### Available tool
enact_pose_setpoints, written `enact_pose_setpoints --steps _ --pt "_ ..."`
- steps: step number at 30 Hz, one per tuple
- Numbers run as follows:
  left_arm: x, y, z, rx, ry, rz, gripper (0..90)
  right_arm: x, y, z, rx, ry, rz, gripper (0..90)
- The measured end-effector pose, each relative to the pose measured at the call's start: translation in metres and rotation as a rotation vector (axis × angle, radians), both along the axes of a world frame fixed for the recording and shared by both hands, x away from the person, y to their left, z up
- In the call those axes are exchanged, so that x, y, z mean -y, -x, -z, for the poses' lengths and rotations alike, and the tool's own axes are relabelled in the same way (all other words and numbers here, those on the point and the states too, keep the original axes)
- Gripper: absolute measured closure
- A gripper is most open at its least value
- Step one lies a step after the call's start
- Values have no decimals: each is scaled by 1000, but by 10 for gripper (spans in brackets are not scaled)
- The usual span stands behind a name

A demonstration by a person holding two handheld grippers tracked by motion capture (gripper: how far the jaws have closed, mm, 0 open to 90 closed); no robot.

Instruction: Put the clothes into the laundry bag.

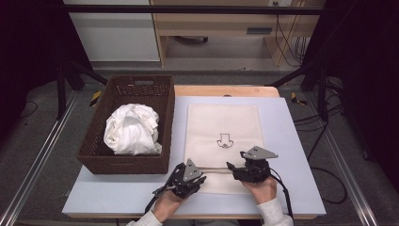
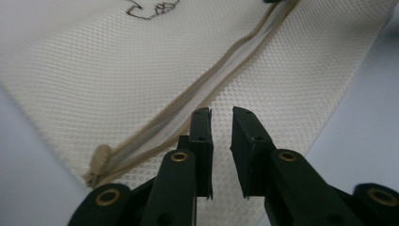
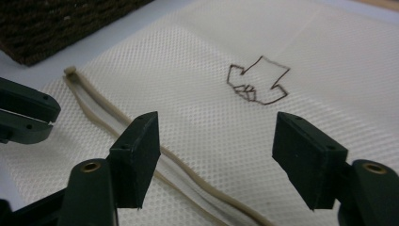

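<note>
**Mesh bag flat on the tabletop, zipper at the near end**

The cream mesh bag [image 1: 223, 141] lies flat, its long axis running away from the person, its zipper [image 1: 215, 169] crosswise near the close edge. The left claw [image 1: 196, 181] hovers there nearly closed, holding nothing; the right claw [image 1: 232, 166] is spread wide. A wicker basket [image 1: 123, 162] holding white cloth [image 1: 132, 129] stands left.
</note>
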State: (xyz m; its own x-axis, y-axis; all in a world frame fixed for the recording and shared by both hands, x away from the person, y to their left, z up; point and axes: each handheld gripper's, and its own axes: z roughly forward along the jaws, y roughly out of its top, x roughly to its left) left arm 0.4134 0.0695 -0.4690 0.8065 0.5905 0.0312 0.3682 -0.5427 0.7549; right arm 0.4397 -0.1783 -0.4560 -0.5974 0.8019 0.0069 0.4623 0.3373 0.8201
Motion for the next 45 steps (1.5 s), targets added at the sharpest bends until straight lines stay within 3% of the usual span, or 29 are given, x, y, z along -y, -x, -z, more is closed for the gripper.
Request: enact_pose_setpoints --steps 8,11,16,24,29,33,36,38,41,42,43,44,45 --pt "7 1 9 -3 4 25 890 -19 -6 20 -41 84 -58 505" --pt "9 1 13 -14 6 28 891 -19 -7 23 -45 90 -66 560" --pt "8 2 18 5 27 30 891 -21 -9 27 -67 102 -86 624" --pt "9 4 19 26 18 30 890 -16 -6 28 -93 63 -97 746" --pt "11 7 19 52 -2 30 890 -16 -6 28 -78 89 -84 845" --pt "11 7 19 55 -7 30 890 -16 -7 27 -75 94 -85 869" --pt "10 6 16 38 -5 38 883 -13 -8 23 -81 60 -87 873" --pt "10 4 9 45 0 36 850 -11 -8 18 -70 41 -85 874" --pt "10 0 -10 114 19 16 794 -8 -8 11 -57 16 -85 875" --pt "15 -7 -21 162 3 -4 681 -7 -9 8 -50 4 -82 875" --pt "15 -7 -21 162 3 -4 585 -7 -9 8 -50 4 -82 875" --pt "18 -11 -23 173 -18 -7 585 -6 -9 6 -46 -3 -77 874" --pt "22 -17 -25 174 -48 -9 517 -6 -9 5 -42 -10 -73 874"
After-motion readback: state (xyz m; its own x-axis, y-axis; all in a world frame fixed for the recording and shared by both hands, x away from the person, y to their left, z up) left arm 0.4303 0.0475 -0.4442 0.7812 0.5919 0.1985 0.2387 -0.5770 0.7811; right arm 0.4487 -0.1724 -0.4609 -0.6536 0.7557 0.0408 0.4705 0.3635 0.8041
